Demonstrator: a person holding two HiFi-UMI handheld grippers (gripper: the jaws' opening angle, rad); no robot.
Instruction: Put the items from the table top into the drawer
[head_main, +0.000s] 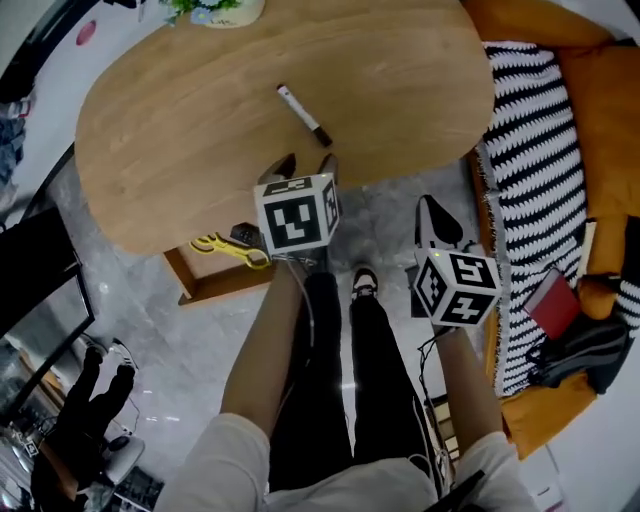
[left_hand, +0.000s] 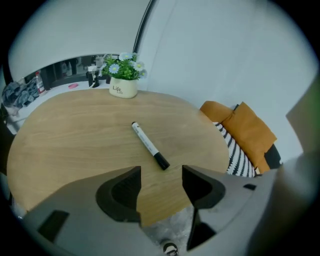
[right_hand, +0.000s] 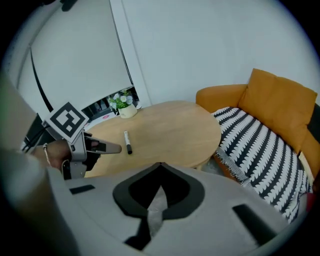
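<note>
Lying on wooden table (head_main: 180, 150): marker (head_main: 303, 115); orange sofa (head_main: 600, 90) beside; left gripper (head_main: 308, 162) fingers apart, right gripper (right_hand: 160, 165) fingers together.

Head view looks down; gripper views face the shared table (head_main: 200, 120).

Orange sofa (right_hand: 280, 95), white wall (right_hand: 200, 45), perhaps marble floor (head_main: 200, 330)
</note>
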